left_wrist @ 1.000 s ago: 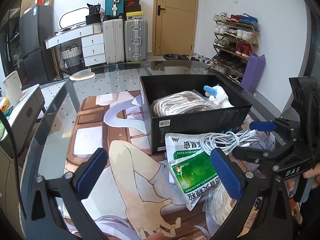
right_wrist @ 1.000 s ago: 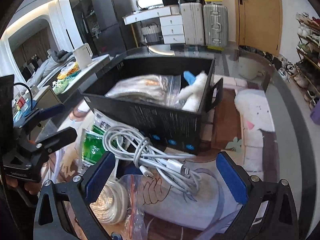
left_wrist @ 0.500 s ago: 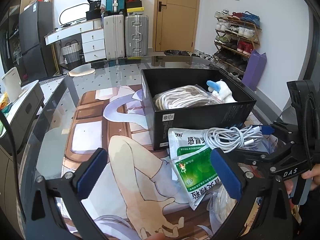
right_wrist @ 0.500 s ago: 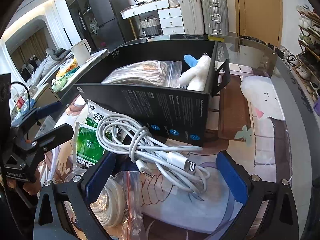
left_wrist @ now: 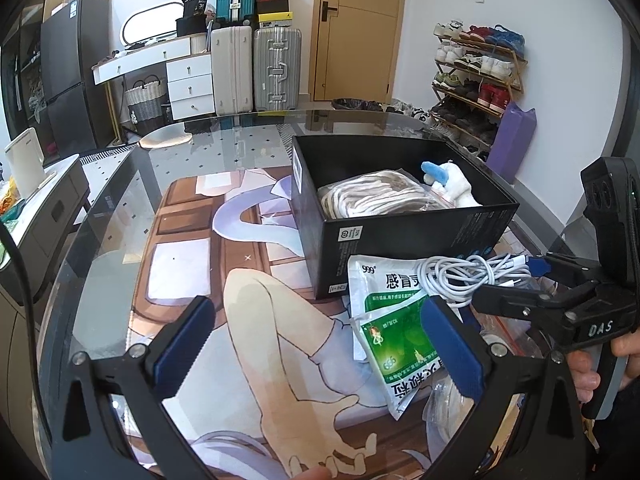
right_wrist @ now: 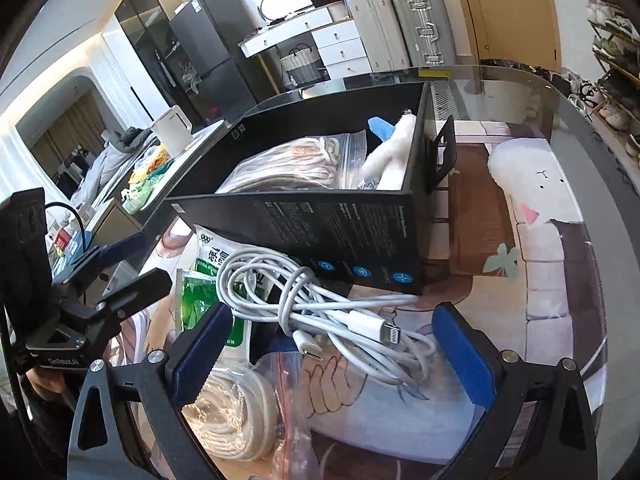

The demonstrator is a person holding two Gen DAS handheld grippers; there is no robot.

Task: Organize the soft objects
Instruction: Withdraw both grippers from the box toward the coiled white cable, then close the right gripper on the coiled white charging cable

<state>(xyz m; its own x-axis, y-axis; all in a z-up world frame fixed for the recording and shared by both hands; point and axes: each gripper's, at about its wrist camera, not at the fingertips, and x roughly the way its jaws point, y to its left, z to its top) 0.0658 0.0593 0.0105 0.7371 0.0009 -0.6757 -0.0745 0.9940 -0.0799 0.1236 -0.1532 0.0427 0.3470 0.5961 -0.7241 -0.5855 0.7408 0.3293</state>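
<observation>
A bundled white charging cable [right_wrist: 320,312] lies on the mat in front of the black box [right_wrist: 340,228], partly on the green-and-white medicine sachets [right_wrist: 200,292]. My right gripper [right_wrist: 332,356] straddles the cable; its jaws are closing, and the pads stay clear of it. A bagged coil of white rope [right_wrist: 236,412] lies under its left finger. The box [left_wrist: 400,236] holds a bagged rope [left_wrist: 376,196] and a white plush toy with a blue part [left_wrist: 452,180]. My left gripper [left_wrist: 318,344] hovers open over the mat, left of the sachets [left_wrist: 396,320], with nothing between its fingers.
The glass table [left_wrist: 120,200] carries a printed mat [left_wrist: 180,264], and its curved edge runs along the left and back. A person's hand [left_wrist: 588,372] holds the right gripper at the right edge. Suitcases [left_wrist: 276,68] and a shoe rack [left_wrist: 476,72] stand beyond the table.
The right gripper has come down closer over the cable bundle and rolled a little, and its jaws have narrowed slightly. The left gripper has stayed where it was.
</observation>
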